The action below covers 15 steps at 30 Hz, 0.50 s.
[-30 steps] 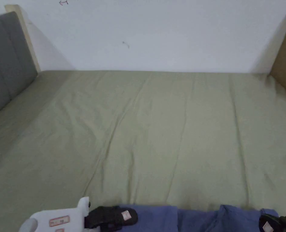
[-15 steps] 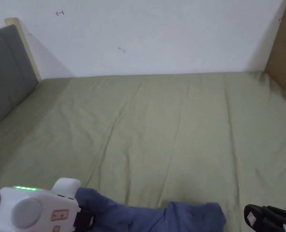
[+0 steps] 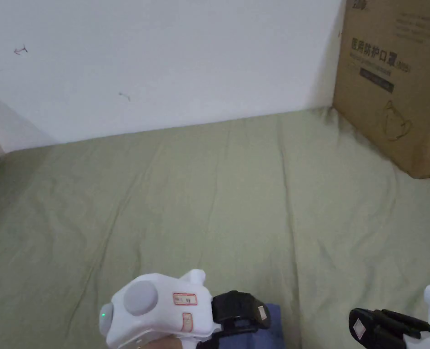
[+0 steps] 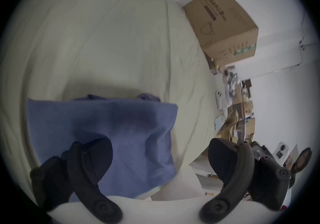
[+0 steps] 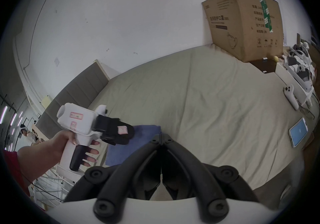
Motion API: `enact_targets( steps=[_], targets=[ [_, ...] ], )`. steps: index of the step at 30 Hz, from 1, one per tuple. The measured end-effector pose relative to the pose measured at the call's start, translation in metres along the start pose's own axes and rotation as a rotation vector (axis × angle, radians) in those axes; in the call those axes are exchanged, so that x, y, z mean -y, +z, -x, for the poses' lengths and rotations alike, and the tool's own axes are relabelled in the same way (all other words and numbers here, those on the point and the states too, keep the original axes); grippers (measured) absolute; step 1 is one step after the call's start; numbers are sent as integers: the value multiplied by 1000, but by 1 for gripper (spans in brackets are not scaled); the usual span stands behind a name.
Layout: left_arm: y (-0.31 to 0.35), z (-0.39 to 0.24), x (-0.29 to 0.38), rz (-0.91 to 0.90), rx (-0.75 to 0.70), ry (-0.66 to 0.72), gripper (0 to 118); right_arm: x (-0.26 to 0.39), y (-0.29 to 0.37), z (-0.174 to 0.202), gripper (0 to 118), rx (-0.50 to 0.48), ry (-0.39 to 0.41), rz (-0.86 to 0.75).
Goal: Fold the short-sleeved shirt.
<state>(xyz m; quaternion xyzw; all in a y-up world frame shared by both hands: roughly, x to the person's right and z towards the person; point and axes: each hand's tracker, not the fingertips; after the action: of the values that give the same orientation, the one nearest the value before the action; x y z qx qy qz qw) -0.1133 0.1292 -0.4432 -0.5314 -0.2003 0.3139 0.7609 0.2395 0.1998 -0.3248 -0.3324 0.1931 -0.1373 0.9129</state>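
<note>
Since half a second ago, much less of the blue shirt (image 3: 268, 327) is seen in the head view: a small corner is left at the near edge of the green bed sheet (image 3: 237, 200), partly covered by the left gripper (image 3: 243, 316). The cardboard box (image 3: 396, 77) is stood at the far right corner of the bed, and the right gripper (image 3: 368, 329) is held over the sheet, right of the shirt.

From the left gripper view, the shirt (image 4: 107, 134) is seen folded into a flat rectangle on the bed, near its front edge. The left gripper (image 4: 159, 158) is spread wide above it, and nothing is held.

From the right gripper view, the right gripper (image 5: 161, 138) is pressed together and empty. The phone (image 5: 298, 131) is laid at the bed's right side.
</note>
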Motion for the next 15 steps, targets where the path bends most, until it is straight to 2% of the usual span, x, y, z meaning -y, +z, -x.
enact_targets(
  steps=[4, 5, 6, 7, 8, 10, 13, 15],
  targets=[
    [51, 9, 4, -110, -123, -88, 110, -2, 0, -12, 0, 13, -22, -6],
    [61, 10, 7, -143, -147, -125, 95, -2, -1, -13, 0, 13, -23, -7],
    [65, 9, 10, -156, -161, -172, 68, -2, -2, -14, 0, 15, -23, -8],
    [66, 7, 14, -167, -191, -220, 32, -2, -3, -14, 0, 16, -22, -8],
    [60, -6, 23, -165, -228, -261, 3, -2, -4, -15, 0, 17, -21, -6],
    [43, -16, 30, -140, -281, -325, 5, -1, -4, -15, 0, 16, -24, -5],
    [8, -28, 35, -49, -150, -300, 4, 0, -4, -15, 0, 14, -27, -6],
    [-19, -39, 38, -18, -150, -310, 4, 2, -4, -15, 0, 12, -31, 0]
  ],
)
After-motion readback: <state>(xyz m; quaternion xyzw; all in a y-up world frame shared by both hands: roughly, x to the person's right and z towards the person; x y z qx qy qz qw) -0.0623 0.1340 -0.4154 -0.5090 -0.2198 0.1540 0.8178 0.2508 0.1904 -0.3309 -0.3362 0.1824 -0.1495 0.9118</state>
